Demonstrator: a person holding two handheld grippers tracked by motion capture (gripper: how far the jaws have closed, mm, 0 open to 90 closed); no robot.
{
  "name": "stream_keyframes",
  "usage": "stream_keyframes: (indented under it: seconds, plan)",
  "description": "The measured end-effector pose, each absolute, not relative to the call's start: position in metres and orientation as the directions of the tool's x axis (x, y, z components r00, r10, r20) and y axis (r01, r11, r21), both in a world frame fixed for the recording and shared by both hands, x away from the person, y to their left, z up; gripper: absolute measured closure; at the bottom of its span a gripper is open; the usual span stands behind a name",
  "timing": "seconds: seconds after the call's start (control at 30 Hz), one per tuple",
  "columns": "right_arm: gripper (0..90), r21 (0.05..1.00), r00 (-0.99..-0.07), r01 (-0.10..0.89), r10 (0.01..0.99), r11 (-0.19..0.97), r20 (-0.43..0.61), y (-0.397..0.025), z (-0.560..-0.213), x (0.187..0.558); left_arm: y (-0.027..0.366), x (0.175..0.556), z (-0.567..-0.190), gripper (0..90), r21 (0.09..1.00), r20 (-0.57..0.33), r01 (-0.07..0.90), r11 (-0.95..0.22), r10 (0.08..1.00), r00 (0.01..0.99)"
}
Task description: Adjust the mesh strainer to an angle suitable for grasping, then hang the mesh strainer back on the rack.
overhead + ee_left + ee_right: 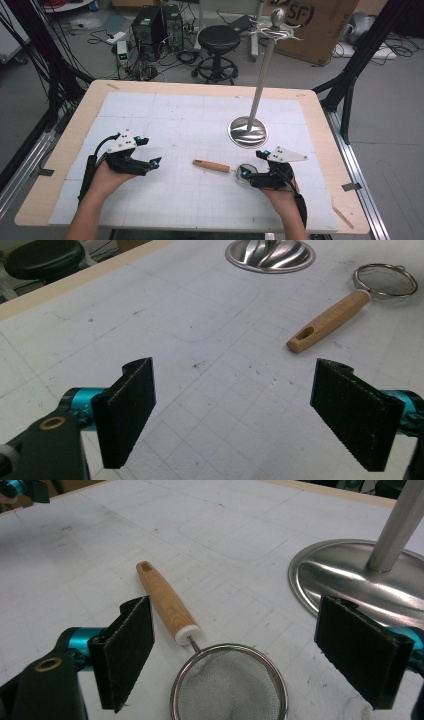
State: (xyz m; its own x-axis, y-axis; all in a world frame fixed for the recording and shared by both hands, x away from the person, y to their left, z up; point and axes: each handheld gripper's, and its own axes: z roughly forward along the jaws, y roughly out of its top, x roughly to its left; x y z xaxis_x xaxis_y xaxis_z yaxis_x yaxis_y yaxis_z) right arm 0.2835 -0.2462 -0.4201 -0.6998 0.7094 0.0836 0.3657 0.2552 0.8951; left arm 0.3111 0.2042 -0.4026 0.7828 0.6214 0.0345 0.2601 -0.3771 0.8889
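Two grippers rest open on the table (pixel 200 100); the strainer (pixel 227 168) lies left-right, mesh touching the right gripper (pixel 232 652), wooden handle pointing left toward the farther left gripper (pixel 150 157).

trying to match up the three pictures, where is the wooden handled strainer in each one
High view: strainer lies low and right of centre, mesh end by the right tongs.
Left gripper view: strainer upper right, beyond the open jaws.
Right gripper view: strainer bottom centre, between the open jaws.
Shared landmark: the steel stand base.
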Motion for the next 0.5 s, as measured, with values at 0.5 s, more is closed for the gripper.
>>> stream_keyframes:
  seconds: [0.5]
  plan:
    - [15.2, 0.898, -0.724, 0.338, 0.687, 0.282, 0.057, -0.238, -0.418, 0.284, 0.215, 0.312, -0.401, 18.5, 0.899, 0.015, 0.27, -0.345, 0.641, 0.767]
